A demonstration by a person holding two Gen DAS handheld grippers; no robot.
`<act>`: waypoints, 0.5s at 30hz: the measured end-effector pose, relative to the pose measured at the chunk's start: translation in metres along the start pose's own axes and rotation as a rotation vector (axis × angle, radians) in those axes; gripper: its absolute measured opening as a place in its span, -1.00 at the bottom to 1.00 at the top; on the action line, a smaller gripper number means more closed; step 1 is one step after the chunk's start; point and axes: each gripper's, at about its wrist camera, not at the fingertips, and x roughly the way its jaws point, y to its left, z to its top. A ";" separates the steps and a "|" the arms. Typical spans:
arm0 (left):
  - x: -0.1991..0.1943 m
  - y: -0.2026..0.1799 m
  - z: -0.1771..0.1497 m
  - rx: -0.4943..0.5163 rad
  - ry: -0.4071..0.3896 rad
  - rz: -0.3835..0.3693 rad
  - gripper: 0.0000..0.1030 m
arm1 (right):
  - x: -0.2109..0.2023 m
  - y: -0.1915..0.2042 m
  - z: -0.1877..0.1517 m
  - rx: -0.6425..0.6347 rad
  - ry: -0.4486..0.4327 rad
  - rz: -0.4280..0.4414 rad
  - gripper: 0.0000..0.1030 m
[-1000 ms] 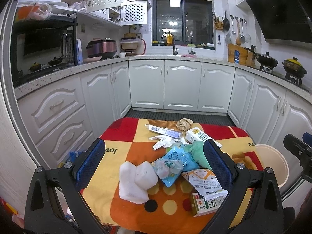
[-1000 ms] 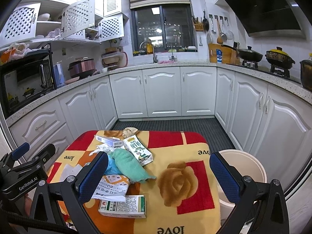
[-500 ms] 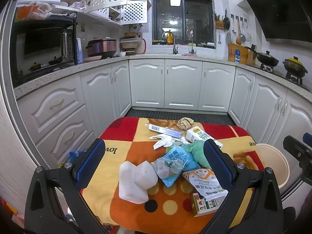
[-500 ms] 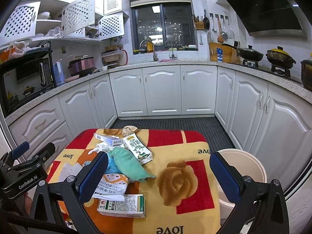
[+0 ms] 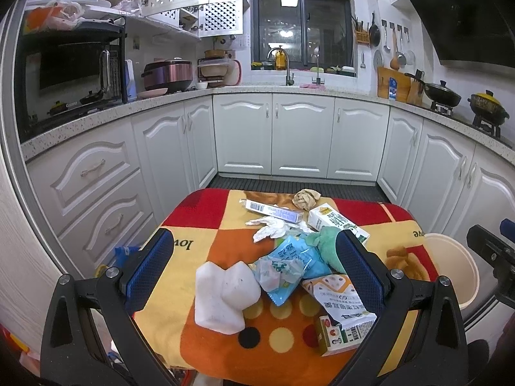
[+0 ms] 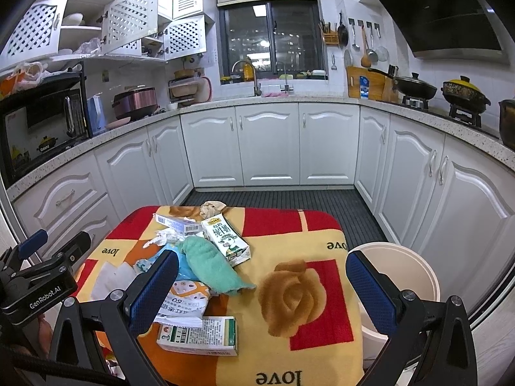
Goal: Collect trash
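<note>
1. Left wrist view, against the frames before: we find the scene all but unchanged. The trash pile sits a shade lower in the frame than a second ago, and no item has shifted on the tablecloth.
2. Left wrist view, gripper: the left gripper hangs above the near edge of the table with its jaws spread wide and nothing between them.
3. Left wrist view, count: we count two white foam blocks touching each other at lower centre, one blue snack wrapper, one green cloth, one crumpled white tissue, one flat barcode box, one brown paper ball, one milk carton, one printed packet and one small green-and-white box.
4. Left wrist view, container: one cream bin stands at the right edge just beside the table. Its contents are not visible from here.
5. Right wrist view, against the frames before: again no item has moved.
6. Right wrist view, gripper: the right gripper is likewise wide open and empty, over the rose print.
7. Right wrist view, container: the bin shows at lower right, and its visible interior looks bare. All trash lies on the left half of the table.
</note>
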 end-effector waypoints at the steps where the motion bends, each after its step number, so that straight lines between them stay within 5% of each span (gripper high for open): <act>1: 0.000 0.000 0.000 0.000 0.002 0.000 0.95 | 0.000 0.000 0.000 0.000 0.002 0.000 0.99; 15: 0.006 0.001 -0.001 -0.003 0.017 0.009 0.95 | 0.008 0.001 -0.004 -0.007 0.030 0.005 1.00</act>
